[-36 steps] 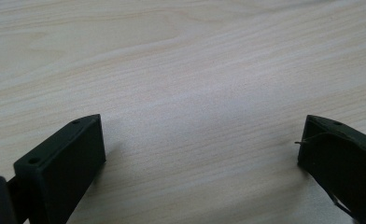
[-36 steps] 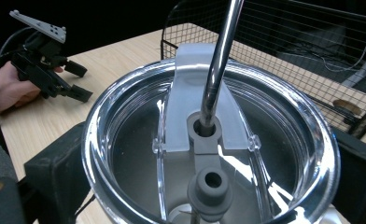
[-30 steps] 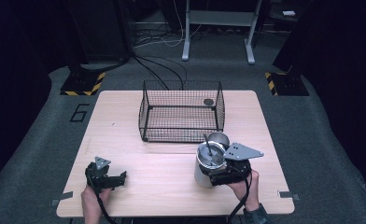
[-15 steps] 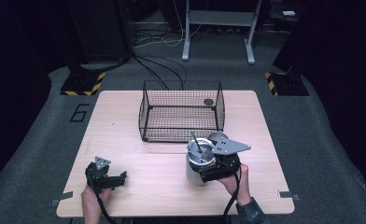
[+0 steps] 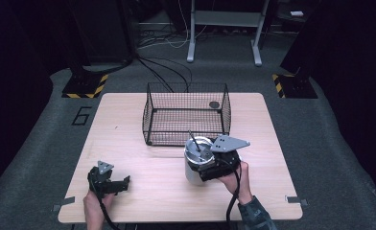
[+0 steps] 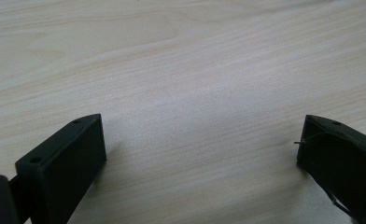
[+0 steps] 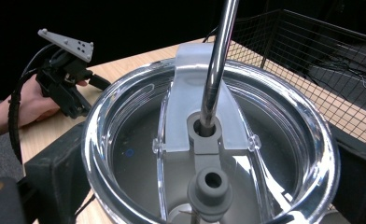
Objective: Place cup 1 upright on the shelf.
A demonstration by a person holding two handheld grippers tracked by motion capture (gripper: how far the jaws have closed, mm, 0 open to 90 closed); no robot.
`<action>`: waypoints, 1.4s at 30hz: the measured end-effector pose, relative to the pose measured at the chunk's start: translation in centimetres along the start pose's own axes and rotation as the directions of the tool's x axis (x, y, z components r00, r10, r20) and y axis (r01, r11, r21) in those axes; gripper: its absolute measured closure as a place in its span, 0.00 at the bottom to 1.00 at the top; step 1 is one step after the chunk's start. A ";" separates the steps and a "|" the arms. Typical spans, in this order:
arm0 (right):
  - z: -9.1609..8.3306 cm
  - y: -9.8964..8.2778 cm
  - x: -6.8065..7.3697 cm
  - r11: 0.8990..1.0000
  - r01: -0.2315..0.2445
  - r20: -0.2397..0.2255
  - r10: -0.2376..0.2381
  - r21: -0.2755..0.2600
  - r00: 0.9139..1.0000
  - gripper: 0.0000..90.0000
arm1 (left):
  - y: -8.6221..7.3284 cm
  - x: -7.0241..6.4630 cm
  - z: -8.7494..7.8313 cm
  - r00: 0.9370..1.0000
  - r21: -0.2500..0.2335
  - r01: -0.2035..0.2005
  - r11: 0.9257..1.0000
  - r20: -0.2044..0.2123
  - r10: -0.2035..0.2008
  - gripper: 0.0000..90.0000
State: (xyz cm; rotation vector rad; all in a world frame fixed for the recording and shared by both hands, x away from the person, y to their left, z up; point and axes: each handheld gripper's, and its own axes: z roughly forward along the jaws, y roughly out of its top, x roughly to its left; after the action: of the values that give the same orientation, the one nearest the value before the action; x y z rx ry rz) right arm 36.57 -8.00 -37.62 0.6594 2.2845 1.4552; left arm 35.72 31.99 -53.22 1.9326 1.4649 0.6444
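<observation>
Between right claw (image 7: 209, 163) jaws, tumbler (image 7: 209, 140)

Tumbler (image 7: 209, 154) base cut off below

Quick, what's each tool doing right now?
Left tool: open, holding nothing, over the table.
Right tool: shut on the tumbler.
</observation>
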 end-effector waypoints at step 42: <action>2.3 5.4 -2.3 0.999 -0.002 -0.034 0.000 -0.042 0.999 0.04 | 0.0 0.0 0.0 1.000 0.005 -0.004 1.000 0.001 0.004 0.01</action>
State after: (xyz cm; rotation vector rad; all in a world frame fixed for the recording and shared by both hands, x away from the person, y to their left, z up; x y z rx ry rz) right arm 40.68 -5.61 -33.49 0.6279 2.2726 1.5218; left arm 35.69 32.01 -53.19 1.9398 1.4644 0.6420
